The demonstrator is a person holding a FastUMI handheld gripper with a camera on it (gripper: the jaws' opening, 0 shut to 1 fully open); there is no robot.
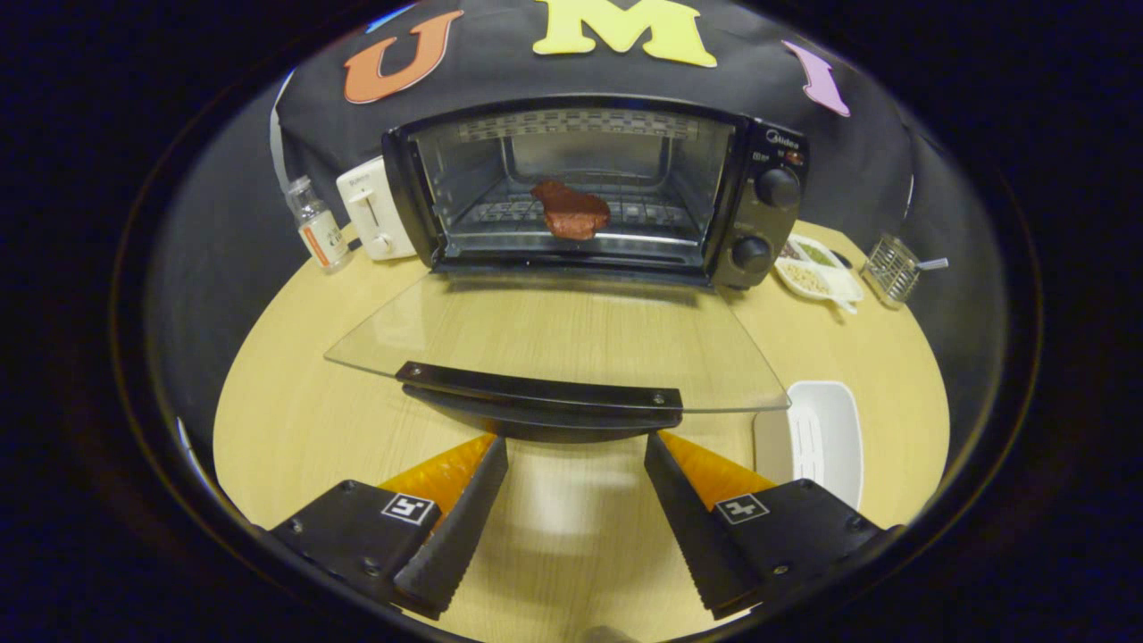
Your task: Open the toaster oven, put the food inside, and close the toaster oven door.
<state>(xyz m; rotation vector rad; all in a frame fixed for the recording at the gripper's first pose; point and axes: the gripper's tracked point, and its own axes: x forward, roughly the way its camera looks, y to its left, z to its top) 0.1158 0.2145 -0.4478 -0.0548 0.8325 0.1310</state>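
We see a round, pale wood-grain table [295,420] set against a black cloth wall [223,214] that curves behind everything. At the far left of the tabletop stands a small clear bottle [316,224] with an orange-and-white label, and just beside it a white pop-up toaster [373,208] touching the oven's left side. In the middle sits the black toaster oven [594,192], its glass door [558,344] folded down flat toward us, the dark door handle [540,402] at its near edge. Inside, on the wire rack, lies the food [570,211], a reddish-brown piece of meat near the front of the cavity. Our gripper [576,446] hangs just short of the handle, its two fingers spread wide with nothing between them but bare table. To the right of the oven we find a white divided dish [817,272] of seeds or grains, a small wire basket [891,268], and nearer us a white rectangular tray [817,438]
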